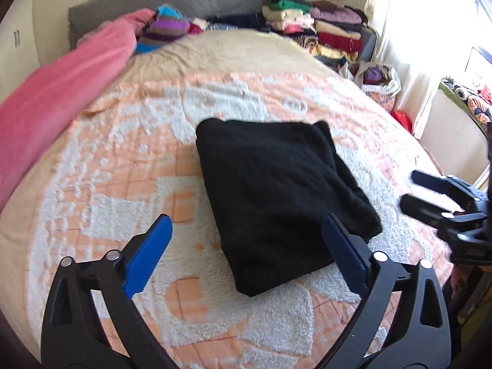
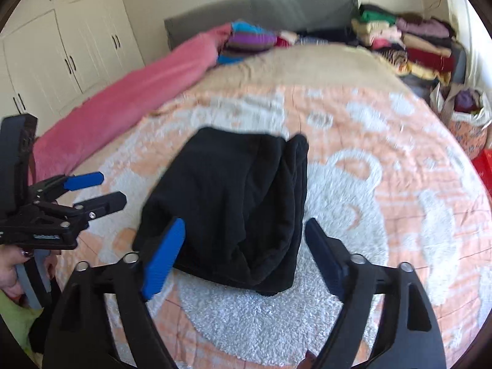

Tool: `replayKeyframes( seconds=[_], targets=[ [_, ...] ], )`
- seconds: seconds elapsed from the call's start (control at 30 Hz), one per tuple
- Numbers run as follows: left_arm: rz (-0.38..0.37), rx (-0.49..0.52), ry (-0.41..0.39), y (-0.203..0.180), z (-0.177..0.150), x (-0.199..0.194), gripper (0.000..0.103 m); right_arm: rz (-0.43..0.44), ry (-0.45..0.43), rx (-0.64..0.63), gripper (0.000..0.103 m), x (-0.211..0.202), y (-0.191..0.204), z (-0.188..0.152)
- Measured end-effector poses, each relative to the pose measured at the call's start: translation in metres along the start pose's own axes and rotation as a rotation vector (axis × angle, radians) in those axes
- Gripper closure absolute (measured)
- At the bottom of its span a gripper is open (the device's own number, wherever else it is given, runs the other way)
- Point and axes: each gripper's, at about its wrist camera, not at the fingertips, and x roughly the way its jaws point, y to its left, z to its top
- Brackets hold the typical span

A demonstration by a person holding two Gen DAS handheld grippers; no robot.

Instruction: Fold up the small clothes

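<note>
Our left gripper (image 1: 246, 240) and right gripper (image 2: 244, 243) are black frames with silver screws and ribbed blue pads on the fingers (image 1: 147, 256). Our hand (image 2: 10, 272) at lower left shows dark-painted nails.

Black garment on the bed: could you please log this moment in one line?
garment: folded, on bed | left tongs: open | right tongs: open

Folded garment (image 1: 276, 196) on bed (image 1: 129, 166)

No legible text, label, brand or number is seen in either view. No sign is shown.
</note>
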Motion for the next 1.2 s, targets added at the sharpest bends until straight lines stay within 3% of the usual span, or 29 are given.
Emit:
replayKeyframes(
  seconds=[0.27,0.47,0.57,0.87,1.2],
  targets=[
    [-0.001,-0.024,-0.050,0.001,-0.001,-0.042,0.010,0.010,-0.122,-0.008,0.005,-0.064,0.016,0.002],
    [-0.009,-0.027,-0.064,-0.005,-0.018,-0.064,0.010,0.073,-0.101,-0.036,0.005,-0.103,0.027,-0.012],
    [0.009,-0.032,-0.060,-0.008,-0.027,-0.072,0.010,0.061,-0.089,-0.058,0.005,-0.116,0.036,-0.023],
    [0.055,-0.064,-0.034,0.001,-0.045,-0.085,0.009,-0.051,-0.035,-0.090,0.005,-0.105,0.049,-0.052],
    [0.111,-0.115,0.104,0.009,-0.089,-0.068,0.010,-0.090,0.042,-0.056,0.005,-0.076,0.053,-0.068]
  ],
)
